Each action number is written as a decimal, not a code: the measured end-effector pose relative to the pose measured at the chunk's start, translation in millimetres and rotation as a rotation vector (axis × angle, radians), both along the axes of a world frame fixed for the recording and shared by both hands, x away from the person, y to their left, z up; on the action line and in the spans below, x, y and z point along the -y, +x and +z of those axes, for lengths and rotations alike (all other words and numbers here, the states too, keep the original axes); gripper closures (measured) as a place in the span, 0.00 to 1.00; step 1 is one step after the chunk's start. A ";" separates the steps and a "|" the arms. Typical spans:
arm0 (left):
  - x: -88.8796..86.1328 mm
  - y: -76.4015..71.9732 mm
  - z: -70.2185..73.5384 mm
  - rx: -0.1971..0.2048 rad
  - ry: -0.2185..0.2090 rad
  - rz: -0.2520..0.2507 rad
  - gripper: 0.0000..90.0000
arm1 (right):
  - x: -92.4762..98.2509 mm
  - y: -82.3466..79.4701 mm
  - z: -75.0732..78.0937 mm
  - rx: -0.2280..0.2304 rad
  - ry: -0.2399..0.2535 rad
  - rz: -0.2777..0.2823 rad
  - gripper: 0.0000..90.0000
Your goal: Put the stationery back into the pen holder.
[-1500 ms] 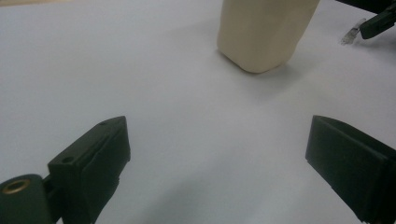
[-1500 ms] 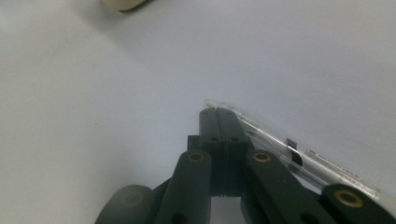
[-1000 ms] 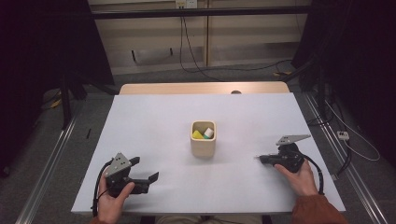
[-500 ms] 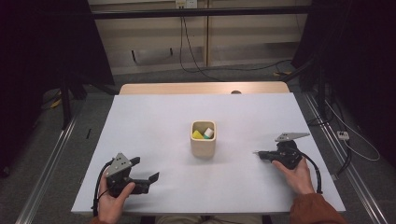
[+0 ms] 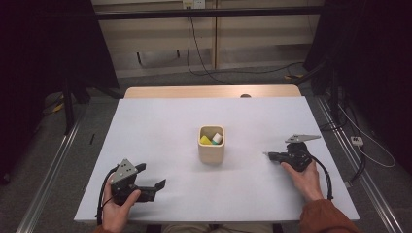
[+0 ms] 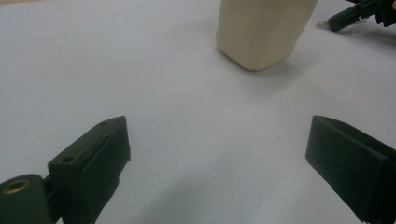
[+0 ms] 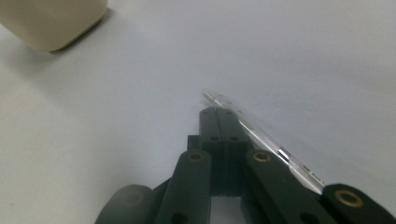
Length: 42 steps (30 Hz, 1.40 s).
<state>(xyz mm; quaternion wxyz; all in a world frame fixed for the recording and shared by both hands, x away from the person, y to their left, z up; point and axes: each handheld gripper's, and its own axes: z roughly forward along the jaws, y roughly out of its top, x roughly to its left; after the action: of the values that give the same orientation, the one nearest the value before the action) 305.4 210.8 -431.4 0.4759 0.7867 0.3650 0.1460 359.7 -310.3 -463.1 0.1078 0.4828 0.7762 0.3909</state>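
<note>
High view: a white table [image 5: 160, 131] is seen from above, with a beige square cup [image 5: 211, 144] standing upright near the centre of the frame. Inside the cup a yellow piece [image 5: 206, 140] and a white piece [image 5: 216, 138] are visible, side by side.

The left gripper [image 5: 154, 190] is held in the left hand [image 5: 118, 206] at the lower left of the frame, low over the table, jaws pointing toward the right of the frame. Its jaws are spread wide with nothing between them; in the left gripper view [image 6: 219, 168] bare table is seen between the two black pads, and the cup [image 6: 261, 30] stands at the upper centre, well apart from them.

The right gripper [image 5: 268, 155] is held in the right hand [image 5: 303, 177] at the right of centre, pointing left toward the cup, near it but apart. In the right gripper view [image 7: 219, 116] its jaws are pressed together. A thin clear rod [image 7: 254, 133] is seen lying along the right side of the jaws, its tip just past them over the table; whether it is pinched cannot be told. The cup's corner [image 7: 51, 23] is noted at the upper left of that view.
</note>
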 end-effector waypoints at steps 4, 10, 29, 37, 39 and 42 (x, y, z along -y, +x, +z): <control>-0.3 0.3 -0.1 0.002 0.003 -0.003 0.07 | -0.7 2.8 0.0 0.004 -0.005 -0.015 1.00; -0.4 0.1 -0.2 -0.001 0.000 0.002 0.07 | -1.2 7.2 -0.4 0.012 -0.013 -0.029 1.00; -1.5 -0.7 0.7 0.002 -0.006 0.001 0.07 | -3.2 -5.5 21.2 0.087 0.082 0.048 0.55; -1.7 -0.4 0.4 -0.002 -0.001 -0.001 0.07 | -1.1 -4.3 31.0 0.087 -0.012 0.052 0.18; -1.6 -0.5 0.3 -0.004 -0.002 0.001 0.07 | 1.1 -4.4 32.6 0.084 -0.031 0.041 0.17; -1.8 -0.4 0.3 -0.005 -0.001 -0.002 0.07 | 5.6 -5.7 35.7 0.090 -0.049 0.036 0.16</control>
<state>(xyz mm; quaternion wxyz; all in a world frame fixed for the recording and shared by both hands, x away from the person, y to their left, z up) 305.0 212.5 -431.1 0.4756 0.7871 0.3655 0.1436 354.0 -316.0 -427.4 0.1474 0.4481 0.7884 0.3949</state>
